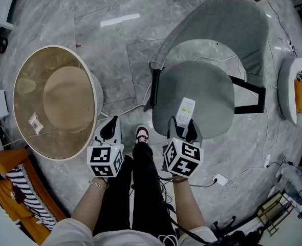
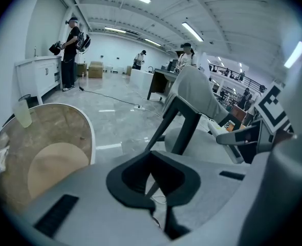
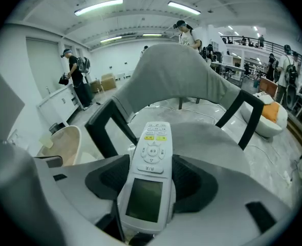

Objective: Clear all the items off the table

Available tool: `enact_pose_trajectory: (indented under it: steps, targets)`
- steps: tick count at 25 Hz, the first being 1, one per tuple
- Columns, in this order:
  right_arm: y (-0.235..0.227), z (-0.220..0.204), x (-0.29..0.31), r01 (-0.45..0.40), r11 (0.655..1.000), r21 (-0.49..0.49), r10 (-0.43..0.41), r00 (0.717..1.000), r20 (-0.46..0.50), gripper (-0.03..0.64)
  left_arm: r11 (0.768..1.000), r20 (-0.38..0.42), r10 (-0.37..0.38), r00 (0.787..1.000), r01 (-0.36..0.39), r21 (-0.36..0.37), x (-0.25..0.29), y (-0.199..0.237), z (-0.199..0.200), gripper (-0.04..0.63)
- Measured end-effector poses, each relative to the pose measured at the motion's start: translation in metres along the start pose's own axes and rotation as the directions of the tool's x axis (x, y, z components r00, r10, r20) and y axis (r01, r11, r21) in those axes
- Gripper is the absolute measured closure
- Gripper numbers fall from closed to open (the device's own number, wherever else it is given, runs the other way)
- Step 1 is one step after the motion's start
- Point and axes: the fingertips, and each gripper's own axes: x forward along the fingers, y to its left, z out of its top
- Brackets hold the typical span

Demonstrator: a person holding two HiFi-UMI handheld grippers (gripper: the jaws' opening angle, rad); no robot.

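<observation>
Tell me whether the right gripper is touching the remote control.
Touching. In the right gripper view, the right gripper has its jaws pressed against both long sides of the remote control, with no gap on either side.

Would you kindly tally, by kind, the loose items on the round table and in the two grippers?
Translucent cup: 1
Small packet: 1
Remote control: 1, held in the right gripper
Total: 3
</observation>
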Motion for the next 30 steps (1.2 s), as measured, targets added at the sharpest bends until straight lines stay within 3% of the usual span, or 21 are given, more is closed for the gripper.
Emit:
enact_pose_trajectory:
  steps: [6,18,24,30]
  targets:
    - [-0.032,-0.014,0.052,0.016,1.0,-0.015,-0.016,0.999,-0.04,0.339,0.999,-0.012,-0.006,1.0,0.006,-0.042,0.029,-0.014,0.009,0.588]
    - [-0.046,-0.042,0.127,0.02,0.998,-0.059,-0.029,0.989,-0.147,0.339,0.996,-0.057,0.05,0.997,-0.054,-0.072,0.055,-0.005,-0.005,0.588]
    - [-0.046,-0.048,0.133,0.007,0.996,-0.084,-0.022,0.984,-0.178,0.333,0.994,-0.062,0.064,0.996,-0.069,-0.081,0.051,-0.002,-0.01,0.588]
    - [-0.046,-0.041,0.123,0.015,0.997,-0.069,-0.025,0.989,-0.147,0.325,0.993,-0.05,0.063,0.997,-0.068,-0.097,0.043,0.004,-0.015,0.588]
